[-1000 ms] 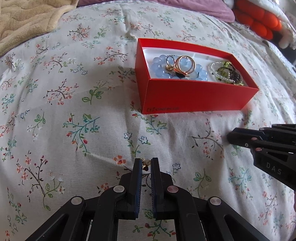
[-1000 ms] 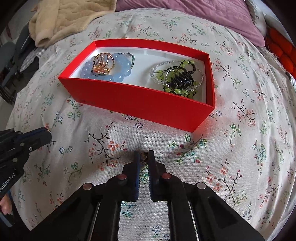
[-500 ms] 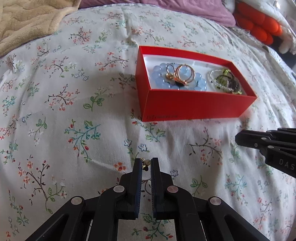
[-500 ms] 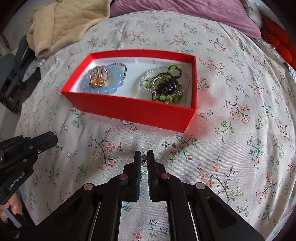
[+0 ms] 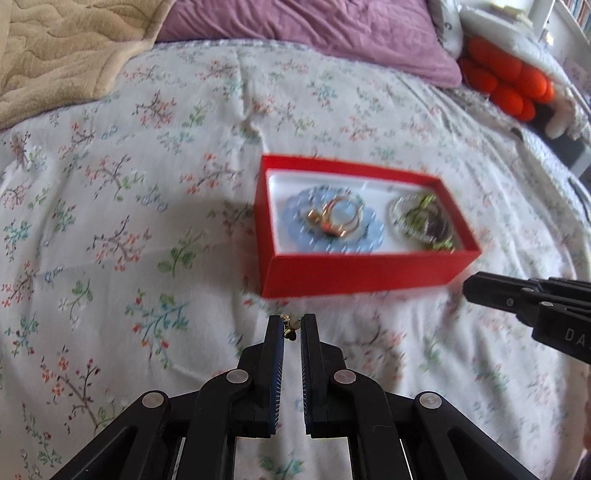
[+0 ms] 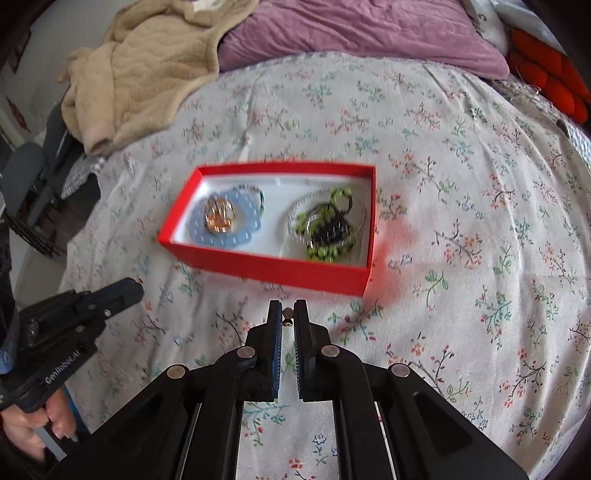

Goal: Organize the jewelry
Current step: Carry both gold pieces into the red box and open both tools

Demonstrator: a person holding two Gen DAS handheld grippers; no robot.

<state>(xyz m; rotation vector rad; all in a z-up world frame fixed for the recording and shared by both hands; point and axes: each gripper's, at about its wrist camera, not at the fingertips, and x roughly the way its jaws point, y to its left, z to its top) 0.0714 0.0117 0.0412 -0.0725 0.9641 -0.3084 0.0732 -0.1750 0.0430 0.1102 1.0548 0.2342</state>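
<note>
At the bottom centre of each wrist view, a gripper is clamped on a tiny gold earring: left gripper [image 5: 292,329] on one earring [image 5: 289,329], right gripper [image 6: 287,316] on another earring [image 6: 287,317]. The red box [image 6: 258,265], mid-frame on the floral bedspread [image 6: 461,206], holds bracelets. This looks like the carrying step; next, each piece likely needs lowering over the box's rim.

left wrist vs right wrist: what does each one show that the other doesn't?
Left wrist only: the small earring pinched in the left gripper, white shelving at far right.

Right wrist only: the other small earring in the right gripper, the person's hand, a grey chair beside the bed.

Both: red box with blue bead bracelet, gold rings, green beaded piece; floral bedspread, purple pillow, beige blanket.
</note>
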